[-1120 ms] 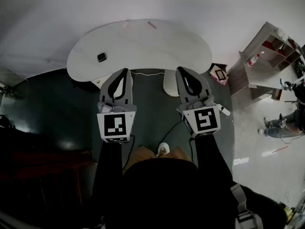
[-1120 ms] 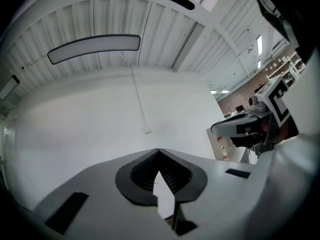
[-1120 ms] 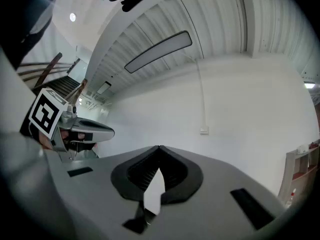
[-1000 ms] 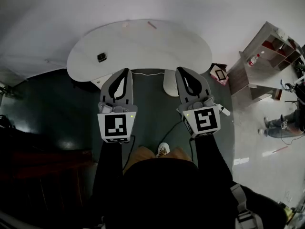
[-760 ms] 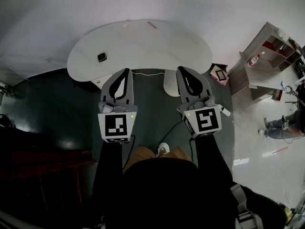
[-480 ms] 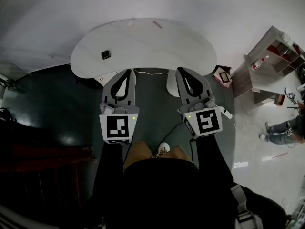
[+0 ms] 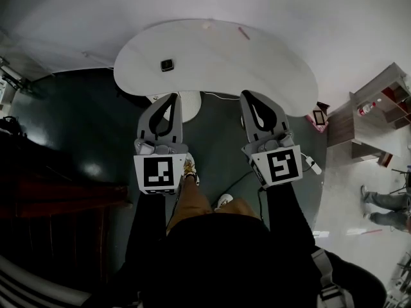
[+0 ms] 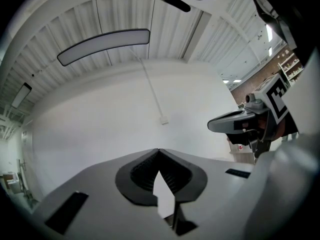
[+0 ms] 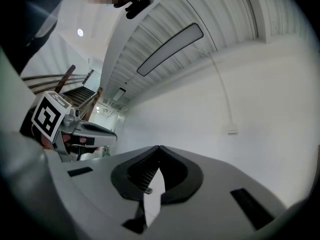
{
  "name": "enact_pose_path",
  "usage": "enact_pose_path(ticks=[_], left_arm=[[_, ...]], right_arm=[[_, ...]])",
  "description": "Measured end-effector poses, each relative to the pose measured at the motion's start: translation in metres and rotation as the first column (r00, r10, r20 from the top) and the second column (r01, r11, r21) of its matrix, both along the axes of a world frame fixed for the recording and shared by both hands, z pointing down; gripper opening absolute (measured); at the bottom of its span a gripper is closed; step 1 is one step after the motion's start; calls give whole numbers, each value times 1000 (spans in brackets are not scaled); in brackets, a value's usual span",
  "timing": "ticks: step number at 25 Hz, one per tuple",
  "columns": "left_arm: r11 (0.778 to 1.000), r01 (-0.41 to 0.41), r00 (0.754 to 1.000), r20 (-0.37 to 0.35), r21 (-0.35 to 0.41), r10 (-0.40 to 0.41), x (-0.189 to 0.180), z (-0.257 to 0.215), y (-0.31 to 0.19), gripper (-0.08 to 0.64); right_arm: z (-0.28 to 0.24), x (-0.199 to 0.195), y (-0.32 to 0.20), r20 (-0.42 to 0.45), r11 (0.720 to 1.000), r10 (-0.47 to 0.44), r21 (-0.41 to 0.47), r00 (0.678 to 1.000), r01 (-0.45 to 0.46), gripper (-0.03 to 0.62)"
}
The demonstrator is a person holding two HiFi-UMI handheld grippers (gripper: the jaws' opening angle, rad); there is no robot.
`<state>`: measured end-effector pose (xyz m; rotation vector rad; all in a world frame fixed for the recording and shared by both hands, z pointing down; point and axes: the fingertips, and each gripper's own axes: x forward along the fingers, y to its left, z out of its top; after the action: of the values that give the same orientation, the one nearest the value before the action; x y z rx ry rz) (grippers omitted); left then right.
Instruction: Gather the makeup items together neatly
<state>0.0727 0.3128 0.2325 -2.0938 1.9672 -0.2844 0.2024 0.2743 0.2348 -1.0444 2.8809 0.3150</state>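
A white kidney-shaped table (image 7: 212,69) stands ahead of me in the head view. A small dark square compact (image 7: 167,65) lies on its left part. A thin pink stick (image 7: 244,33) and a tiny pale item (image 7: 207,24) lie near its far edge. My left gripper (image 7: 170,97) and right gripper (image 7: 248,95) are held side by side short of the table's near edge, both shut with nothing between the jaws. The left gripper view shows my left gripper (image 8: 159,150) tilted up at a white wall. The right gripper view shows my right gripper (image 9: 159,147) likewise, and neither shows any makeup.
White table pedestals (image 7: 186,104) and a cable (image 7: 221,96) lie under the near edge, on dark green floor. A wooden shelf unit (image 7: 379,101) stands at the right, with a person's legs (image 7: 385,204) beyond it. Dark stairs (image 7: 51,204) are at the left.
I have stepped toward the table with one foot forward, and the table now sits more to the right in the head view. Both grippers stay shut and side by side.
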Motion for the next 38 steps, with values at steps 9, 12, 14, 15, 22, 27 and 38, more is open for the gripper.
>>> enact_pose_path(ticks=[9, 12, 14, 15, 22, 27, 38], left_arm=[[999, 20, 999, -25, 33, -20, -96, -7, -72, 14], [999, 2, 1000, -3, 36, -2, -127, -10, -102, 14], [999, -14, 1000, 0, 39, 14, -146, -13, -119, 14], [999, -21, 1000, -3, 41, 21, -156, -14, -126, 14], [998, -45, 999, 4, 35, 45, -218, -13, -167, 14], [998, -58, 998, -2, 32, 58, -253, -7, -186, 14], [999, -50, 998, -50, 1, 50, -279, 13, -209, 14]], right_arm=[[-3, -99, -72, -18, 999, -38, 23, 999, 39, 26], [-6, -136, -104, -21, 999, -37, 21, 999, 38, 26], [-10, -161, -121, -20, 999, -40, 22, 999, 41, 26], [-11, -173, -129, -21, 999, -42, 23, 999, 43, 26], [-12, -243, -171, -25, 999, -36, 13, 999, 36, 26], [-4, -276, -191, -50, 1000, -21, 0, 999, 21, 26], [13, -310, -213, -111, 998, -65, -30, 992, 62, 26]])
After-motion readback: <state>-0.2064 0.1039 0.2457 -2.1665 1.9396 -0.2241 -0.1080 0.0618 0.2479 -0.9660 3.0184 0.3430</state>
